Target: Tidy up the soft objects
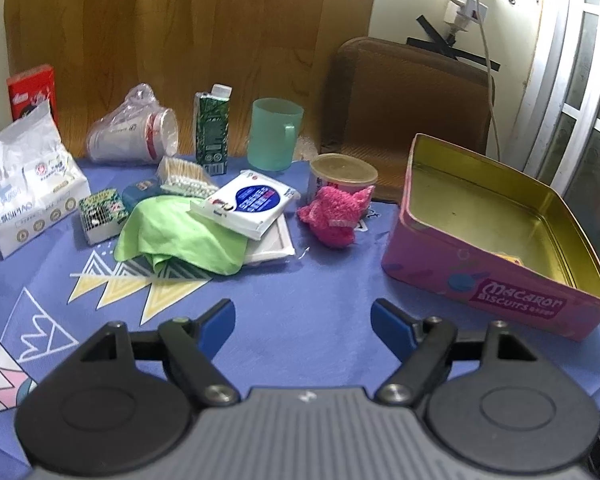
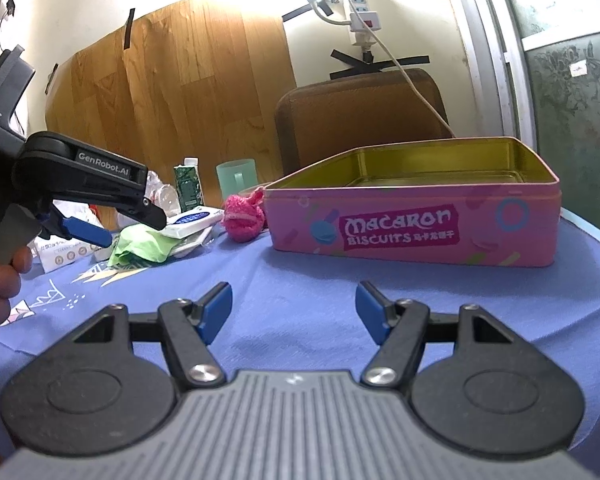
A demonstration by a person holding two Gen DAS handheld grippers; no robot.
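A pink fuzzy knit item [image 1: 334,216] lies on the blue tablecloth [image 1: 280,304] left of an open pink biscuit tin [image 1: 496,268]. A crumpled green cloth [image 1: 180,232] lies further left, partly under a white wipes pack [image 1: 246,202]. A white tissue pack [image 1: 28,188] stands at far left. My left gripper [image 1: 303,326] is open and empty, above bare cloth short of these items. My right gripper [image 2: 294,310] is open and empty in front of the tin [image 2: 416,220]. The right wrist view also shows the pink item [image 2: 244,220], the green cloth [image 2: 144,246] and the left gripper [image 2: 96,224].
Behind the soft items stand bagged paper cups [image 1: 136,132], a green carton [image 1: 212,128], a teal mug [image 1: 274,134], a round can [image 1: 342,174], cotton swabs [image 1: 184,178] and small boxes [image 1: 100,218]. A brown cushion [image 1: 408,108] leans on the wall. A red box [image 1: 32,94] stands back left.
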